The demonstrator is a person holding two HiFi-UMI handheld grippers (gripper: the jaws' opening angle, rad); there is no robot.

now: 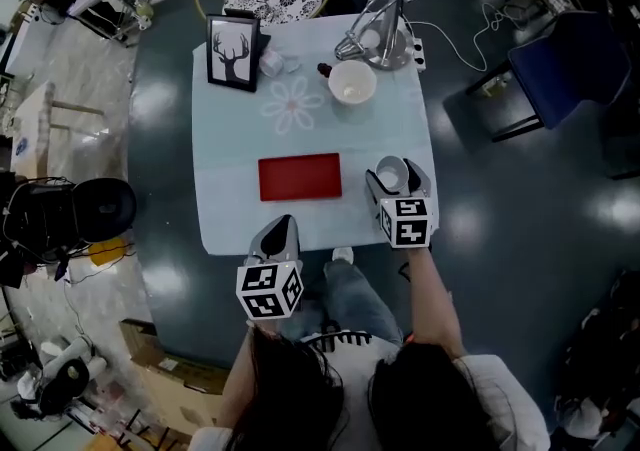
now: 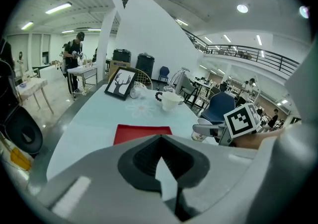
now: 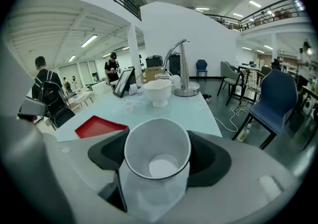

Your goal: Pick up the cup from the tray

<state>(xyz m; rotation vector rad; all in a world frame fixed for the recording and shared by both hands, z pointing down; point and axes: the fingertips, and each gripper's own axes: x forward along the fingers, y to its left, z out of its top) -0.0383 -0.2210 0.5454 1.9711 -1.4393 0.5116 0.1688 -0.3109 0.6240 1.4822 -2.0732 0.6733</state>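
Pale tabletop (image 1: pixel 230 189) below: my right gripper (image 1: pixel 395 179) pinches the cup (image 3: pixel 157 151) in its jaws, off the red tray (image 1: pixel 300 177) at their left. My left gripper (image 1: pixel 283 231) has its jaws pressed together, empty. Pickup looks done; next, I'd judge, a steady hold.

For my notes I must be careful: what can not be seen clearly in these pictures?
- Cup, base and height above the table: right gripper view, covered by the right tongs.
- Small items beside the deer picture: head view, too small.
- Red tray, near edge: left gripper view, behind the left tongs.
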